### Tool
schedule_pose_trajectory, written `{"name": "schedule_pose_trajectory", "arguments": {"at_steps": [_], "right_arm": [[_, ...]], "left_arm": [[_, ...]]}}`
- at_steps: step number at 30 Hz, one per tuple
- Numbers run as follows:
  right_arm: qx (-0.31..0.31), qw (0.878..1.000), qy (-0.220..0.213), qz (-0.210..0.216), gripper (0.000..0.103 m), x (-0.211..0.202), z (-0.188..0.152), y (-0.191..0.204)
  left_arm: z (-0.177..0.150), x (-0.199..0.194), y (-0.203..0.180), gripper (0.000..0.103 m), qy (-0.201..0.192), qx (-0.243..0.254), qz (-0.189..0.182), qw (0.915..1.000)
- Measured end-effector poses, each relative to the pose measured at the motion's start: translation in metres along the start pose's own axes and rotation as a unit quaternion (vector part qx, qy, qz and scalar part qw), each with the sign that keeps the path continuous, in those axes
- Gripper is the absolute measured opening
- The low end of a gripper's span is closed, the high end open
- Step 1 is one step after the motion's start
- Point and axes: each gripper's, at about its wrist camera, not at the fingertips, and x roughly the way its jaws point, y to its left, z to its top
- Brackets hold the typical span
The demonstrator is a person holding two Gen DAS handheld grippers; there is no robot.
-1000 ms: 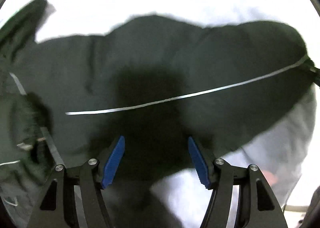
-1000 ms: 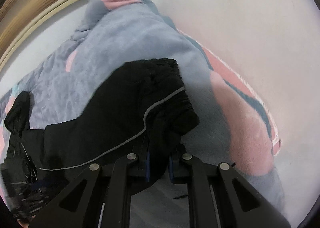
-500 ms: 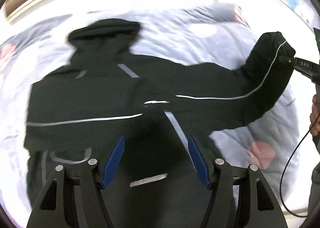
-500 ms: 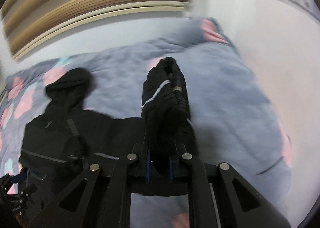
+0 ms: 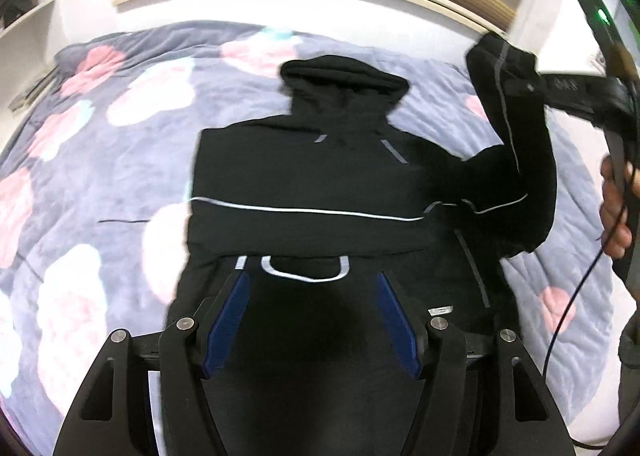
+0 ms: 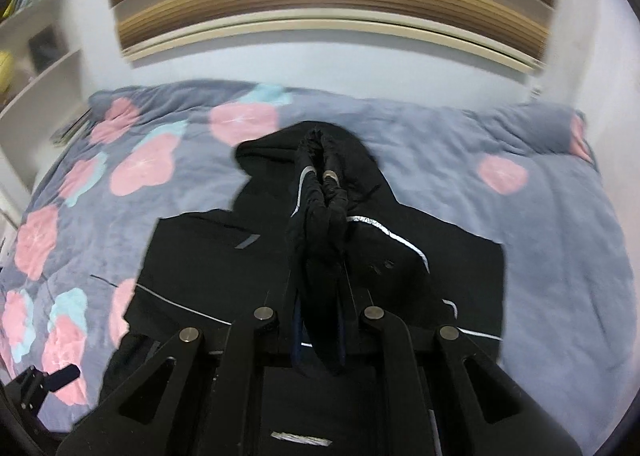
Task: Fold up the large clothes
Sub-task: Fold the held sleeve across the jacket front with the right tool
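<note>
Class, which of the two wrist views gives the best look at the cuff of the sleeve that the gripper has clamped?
The right wrist view: the cuff sticks out of the shut right gripper, centred and close. The left wrist view shows that cuff small and blurred at the right edge, with the sleeve hanging below it.

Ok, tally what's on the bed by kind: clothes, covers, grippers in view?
Black jacket: 1, its sleeve lifted
Flowered blanket: 1
Grippers: 2, the left gripper and the right gripper
Total: 4
</note>
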Motion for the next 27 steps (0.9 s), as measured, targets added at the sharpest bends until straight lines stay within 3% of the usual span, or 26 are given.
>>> {"name": "schedule_pose_trajectory", "arguments": {"at_steps": [9, 15, 17, 21, 25, 27], "right_arm": [[-0.074, 0.992, 0.084, 0.062, 0.014, 0.116, -0.011, 0.119], [-0.109, 0.977, 0.161, 0.087, 0.016, 0.211, -0.056, 0.17], [-0.119, 0.972, 0.18, 0.094, 0.025, 0.23, -0.072, 0.179], [-0.139, 0.97, 0.177, 0.093, 0.03, 0.243, -0.087, 0.188], [-0.12, 0.96, 0.193, 0.161, 0.053, 0.233, -0.085, 0.174], [-0.095, 0.957, 0.197, 0.192, 0.054, 0.215, -0.083, 0.155]], "left_arm": [[0.015, 0.039, 0.071, 0.067, 0.013, -0.048, 0.025, 0.9985], [0.022, 0.082, 0.108, 0.067, 0.034, -0.09, 0.05, 0.9941], [0.023, 0.093, 0.115, 0.067, 0.04, -0.098, 0.053, 0.993], [0.026, 0.112, 0.127, 0.067, 0.048, -0.11, 0.053, 0.9914], [0.034, 0.118, 0.133, 0.067, 0.045, -0.111, 0.05, 0.9915], [0.039, 0.118, 0.134, 0.067, 0.042, -0.107, 0.039, 0.9926]]}}
